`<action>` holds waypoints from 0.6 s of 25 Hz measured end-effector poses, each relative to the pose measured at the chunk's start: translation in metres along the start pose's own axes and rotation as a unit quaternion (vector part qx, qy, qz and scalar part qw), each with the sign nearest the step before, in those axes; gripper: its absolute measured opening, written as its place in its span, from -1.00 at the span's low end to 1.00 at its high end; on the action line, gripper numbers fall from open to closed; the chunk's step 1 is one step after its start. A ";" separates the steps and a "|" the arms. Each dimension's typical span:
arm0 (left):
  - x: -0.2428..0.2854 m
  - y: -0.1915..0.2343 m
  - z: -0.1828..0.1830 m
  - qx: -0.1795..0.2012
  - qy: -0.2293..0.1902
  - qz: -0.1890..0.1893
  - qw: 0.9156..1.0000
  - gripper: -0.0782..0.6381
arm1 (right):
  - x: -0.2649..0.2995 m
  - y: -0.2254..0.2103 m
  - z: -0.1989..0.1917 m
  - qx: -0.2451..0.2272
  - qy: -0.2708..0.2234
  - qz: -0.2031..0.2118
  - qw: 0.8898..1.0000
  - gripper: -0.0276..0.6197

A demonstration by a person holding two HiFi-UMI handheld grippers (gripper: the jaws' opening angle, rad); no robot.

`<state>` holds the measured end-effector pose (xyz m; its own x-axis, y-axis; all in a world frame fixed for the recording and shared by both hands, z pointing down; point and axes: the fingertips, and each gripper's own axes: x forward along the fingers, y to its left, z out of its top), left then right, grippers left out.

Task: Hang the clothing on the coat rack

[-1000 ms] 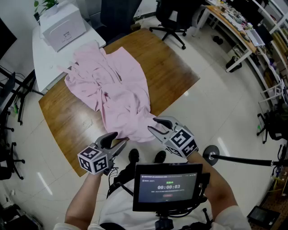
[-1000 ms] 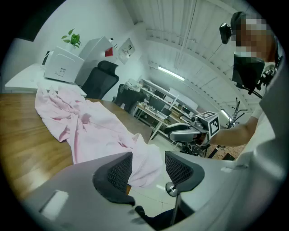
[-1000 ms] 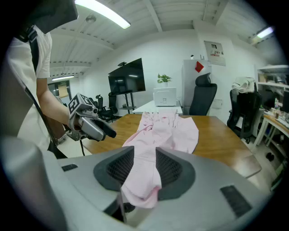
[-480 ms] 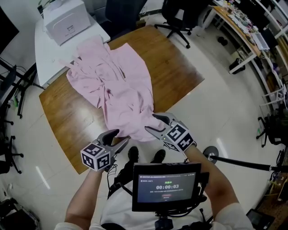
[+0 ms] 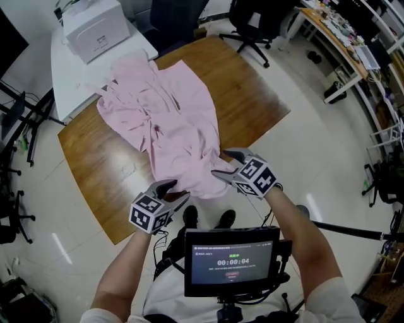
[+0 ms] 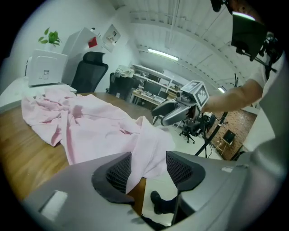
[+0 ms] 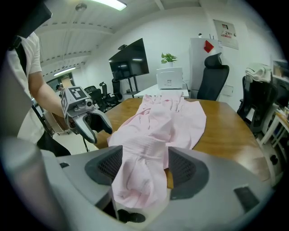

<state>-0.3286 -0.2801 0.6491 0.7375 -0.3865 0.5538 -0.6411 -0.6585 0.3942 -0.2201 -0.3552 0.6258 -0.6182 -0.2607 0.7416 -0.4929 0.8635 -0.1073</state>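
Note:
A pink garment (image 5: 170,120) lies crumpled on the wooden table (image 5: 107,176), its near hem hanging over the front edge. My left gripper (image 5: 169,189) is at the hem's left part; its jaws have just been opening and stand open, with a fold of pink cloth (image 6: 146,149) hanging between the pads. My right gripper (image 5: 226,164) is at the hem's right part. Its jaws have also just been opening and are wide, with a bunched fold (image 7: 140,176) lying loose between them. A black stand (image 5: 353,230) with a round base is on the floor to the right.
A white box (image 5: 95,28) sits on a white side table behind the wooden one. Black office chairs (image 5: 252,19) stand past the far edge, and cluttered desks (image 5: 341,38) line the right. A screen (image 5: 230,258) hangs at the person's chest, above their shoes (image 5: 189,217).
Both grippers have come down and forward onto the garment's near hem. The right gripper's jaws have spread wider, and cloth now lies between both pairs of jaws.

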 end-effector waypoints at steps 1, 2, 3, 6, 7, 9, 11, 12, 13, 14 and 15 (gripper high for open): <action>0.006 0.001 -0.001 0.012 0.008 0.002 1.000 -0.11 | 0.001 0.001 0.001 -0.002 0.001 0.001 1.000 0.10; 0.009 0.002 -0.002 0.022 0.012 0.004 1.000 -0.27 | 0.002 0.003 0.001 -0.005 0.001 0.002 1.000 0.10; 0.010 0.002 -0.002 0.029 0.013 0.005 0.999 -0.49 | 0.002 0.005 0.002 -0.008 0.001 0.003 1.000 0.10; 0.001 -0.007 0.007 0.033 -0.008 -0.007 0.999 -0.76 | 0.002 0.012 0.004 -0.023 0.001 0.004 1.000 0.10; -0.003 -0.009 0.010 0.036 -0.015 -0.010 0.999 -0.76 | 0.001 0.013 0.004 -0.027 0.001 0.004 1.000 0.10; -0.008 -0.007 0.013 0.046 -0.021 0.003 0.999 -0.76 | -0.001 0.014 0.004 -0.031 0.001 0.004 1.000 0.10; -0.008 0.002 0.011 0.045 -0.014 0.021 0.999 -0.75 | -0.003 0.015 0.005 -0.033 -0.001 0.004 0.999 0.10; -0.006 0.007 0.007 0.037 -0.003 0.023 0.999 -0.57 | -0.004 0.016 0.006 -0.035 -0.002 0.004 0.999 0.10; -0.002 0.010 0.001 0.028 0.012 0.019 0.999 -0.33 | -0.004 0.018 0.007 -0.038 -0.003 0.005 0.999 0.10; 0.002 0.011 -0.004 0.022 0.028 0.014 0.999 -0.17 | -0.005 0.020 0.008 -0.042 -0.002 0.005 0.999 0.10; 0.005 0.012 -0.009 0.021 0.043 0.011 0.999 -0.09 | -0.006 0.021 0.008 -0.047 0.000 0.005 0.999 0.10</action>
<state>-0.3340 -0.2842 0.6631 0.7014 -0.3453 0.6235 -0.6460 -0.6776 0.3514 -0.2318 -0.3388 0.6140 -0.6233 -0.2519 0.7403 -0.4267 0.9029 -0.0519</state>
